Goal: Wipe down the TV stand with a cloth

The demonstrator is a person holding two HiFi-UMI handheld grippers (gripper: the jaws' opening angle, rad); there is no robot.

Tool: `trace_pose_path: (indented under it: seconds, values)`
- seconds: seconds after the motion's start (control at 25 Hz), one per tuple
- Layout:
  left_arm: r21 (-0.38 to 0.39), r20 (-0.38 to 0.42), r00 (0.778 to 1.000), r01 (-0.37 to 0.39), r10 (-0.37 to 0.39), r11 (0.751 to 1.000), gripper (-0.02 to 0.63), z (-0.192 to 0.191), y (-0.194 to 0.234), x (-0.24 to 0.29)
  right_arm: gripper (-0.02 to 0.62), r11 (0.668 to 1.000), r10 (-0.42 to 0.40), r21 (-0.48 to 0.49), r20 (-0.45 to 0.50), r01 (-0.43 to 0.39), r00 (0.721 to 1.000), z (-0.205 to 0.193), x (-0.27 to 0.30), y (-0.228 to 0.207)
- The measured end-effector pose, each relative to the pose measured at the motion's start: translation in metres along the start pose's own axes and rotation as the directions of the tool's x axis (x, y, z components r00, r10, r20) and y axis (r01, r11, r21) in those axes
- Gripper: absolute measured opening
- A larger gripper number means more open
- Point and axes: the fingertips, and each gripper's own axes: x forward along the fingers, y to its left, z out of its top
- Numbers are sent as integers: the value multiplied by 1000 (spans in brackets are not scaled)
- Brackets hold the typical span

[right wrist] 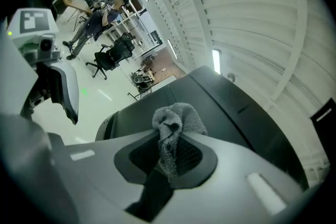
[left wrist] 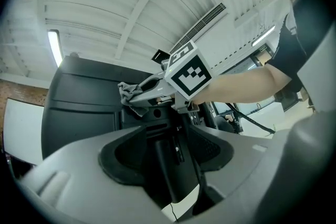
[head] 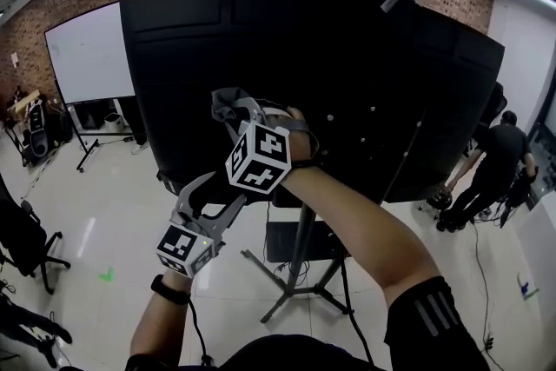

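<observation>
Right gripper (right wrist: 170,157) clamped on grey cloth (right wrist: 177,119), at TV panel (head: 347,48) centre. Advice: keep the cloth flat, overlap strokes downward to stand pole (head: 301,252). Left gripper (left wrist: 168,150) below panel — jaws apart, empty.

TV stand (head: 298,269) near leg behind torso, cloth (right wrist: 177,118) tail buried inside right tool (right wrist: 176,144)

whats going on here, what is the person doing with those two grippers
A person holds a gripper in each hand behind a big black TV mounted on a floor stand. The right gripper is shut on a grey cloth and holds it up at the TV's back panel. The left gripper sits lower, jaws apart with nothing in them. Whether the cloth actually touches the panel is hard to tell.
</observation>
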Motion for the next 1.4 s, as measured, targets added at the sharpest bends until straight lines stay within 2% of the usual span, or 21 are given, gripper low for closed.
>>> trace_pose_path:
  seconds: [0.12, 0.28, 0.36, 0.52, 0.6, 0.88, 1.04, 1.12, 1.24, 1.32, 1.4]
  values:
    - [-3, -1, 1000, 8, -8, 1000, 276, -3, 3, -1, 51, 998, -16, -57, -60, 13, 998, -9, 13, -2]
    - [-11, 2, 1000, 28, -28, 1000, 276, -5, 4, 0, 51, 997, -21, -78, -107, 13, 994, -23, 14, -2]
    - [-14, 6, 999, 42, -42, 999, 276, -5, 3, 3, 51, 991, -47, -127, -138, 29, 989, -32, 9, -3]
    - [-16, 19, 996, 89, -89, 996, 276, -3, -8, 15, 49, 947, -139, -315, -242, 58, 960, -59, -5, -10]
    - [-21, 23, 994, 112, -111, 994, 276, -1, -14, 22, 49, 928, -167, -370, -288, 52, 943, -72, -12, -15]
    - [-40, 35, 985, 170, -169, 985, 276, -7, -28, 39, 48, 894, -234, -445, -366, 51, 901, -98, -36, -30]
    - [-49, 42, 982, 183, -181, 982, 276, -9, -31, 45, 48, 871, -264, -487, -372, 55, 890, -104, -41, -31]
    - [-66, 37, 982, 186, -184, 980, 276, -7, -32, 43, 48, 879, -255, -472, -346, 68, 903, -98, -43, -28]
    - [-61, 42, 985, 169, -167, 984, 276, -8, -22, 38, 48, 931, -183, -357, -260, 81, 948, -66, -44, -15]
    - [-58, 44, 988, 149, -147, 987, 276, -12, -13, 33, 48, 965, -108, -256, -207, 53, 972, -46, -37, -1]
    - [-68, 32, 991, 129, -127, 989, 276, -16, -6, 27, 48, 983, -42, -186, -170, 10, 985, -33, -25, 16]
